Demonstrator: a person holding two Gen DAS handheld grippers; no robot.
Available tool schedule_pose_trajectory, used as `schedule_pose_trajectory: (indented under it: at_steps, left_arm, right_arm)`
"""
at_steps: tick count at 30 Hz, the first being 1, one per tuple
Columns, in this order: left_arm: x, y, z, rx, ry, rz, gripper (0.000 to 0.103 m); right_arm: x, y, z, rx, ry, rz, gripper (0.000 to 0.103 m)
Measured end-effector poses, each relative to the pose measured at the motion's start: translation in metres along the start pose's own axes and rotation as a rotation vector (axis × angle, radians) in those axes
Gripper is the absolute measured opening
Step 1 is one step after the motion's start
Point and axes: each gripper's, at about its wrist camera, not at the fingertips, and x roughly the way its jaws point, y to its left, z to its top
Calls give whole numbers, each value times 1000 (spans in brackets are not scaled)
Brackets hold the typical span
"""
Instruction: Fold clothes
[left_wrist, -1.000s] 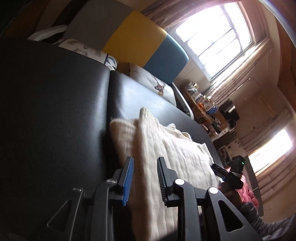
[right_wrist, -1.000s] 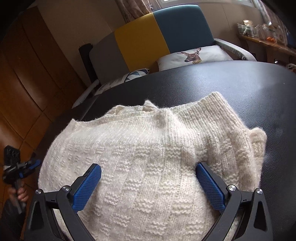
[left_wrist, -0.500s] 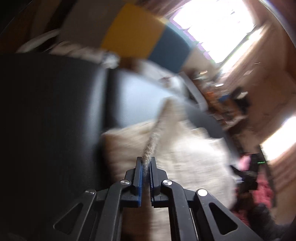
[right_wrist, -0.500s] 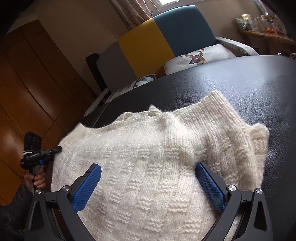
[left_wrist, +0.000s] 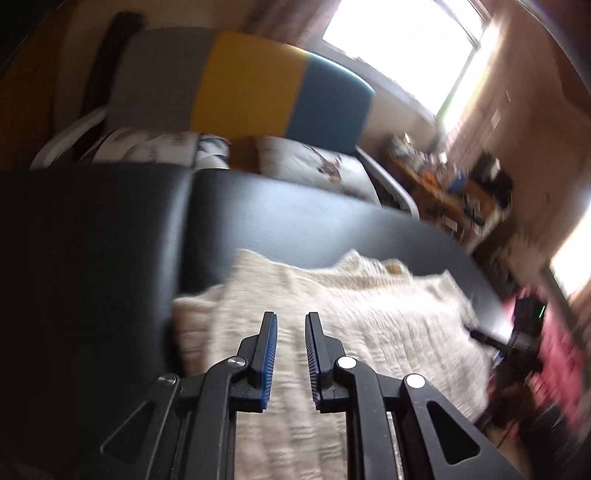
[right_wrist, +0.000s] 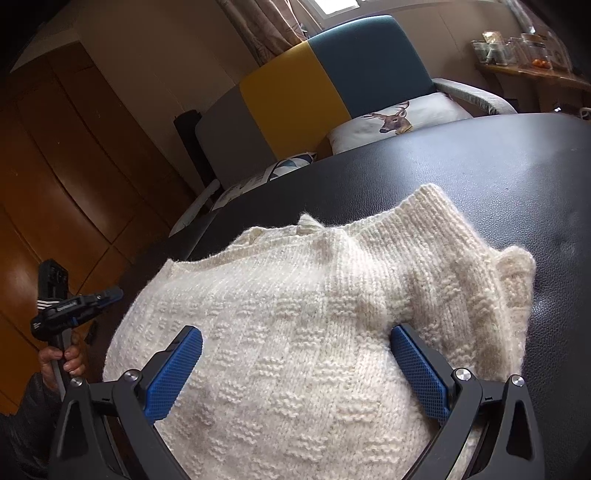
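Note:
A cream knitted sweater (right_wrist: 295, 302) lies bunched on the black leather-topped table (right_wrist: 480, 177). My right gripper (right_wrist: 295, 332) stands wide open above its near part, with the blue pads (right_wrist: 173, 373) low against the knit and nothing pinched. In the left wrist view the sweater (left_wrist: 369, 306) spreads out below my left gripper (left_wrist: 291, 317). Its jaws are a little apart and opening, with nothing between them. From the right wrist view the left gripper (right_wrist: 110, 295) sits just off the sweater's left edge, held by a hand (right_wrist: 62, 360).
Behind the table stands a sofa chair (right_wrist: 303, 96) with a grey, yellow and blue back and a deer cushion (right_wrist: 399, 118). A wooden wardrobe (right_wrist: 74, 184) is on the left. A shelf with jars (right_wrist: 524, 55) is at the far right. A seam (left_wrist: 186, 221) splits the table top.
Half a second ago my left gripper was shut on a raised edge of the sweater. It has now let go and the edge lies down on the pile. The right gripper has stayed put.

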Motion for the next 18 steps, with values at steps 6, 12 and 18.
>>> schedule_pose_trajectory:
  at_steps: [6, 12, 18]
  left_arm:
    - [43, -21, 2, 121, 96, 71, 15]
    - [64, 4, -2, 28, 90, 102, 13]
    - [58, -4, 4, 11, 66, 77, 13]
  right_arm:
    - [-4, 13, 20, -42, 69, -50, 103]
    - [26, -12, 31, -97, 179, -222, 103]
    - [27, -5, 22, -148, 151, -271, 103]
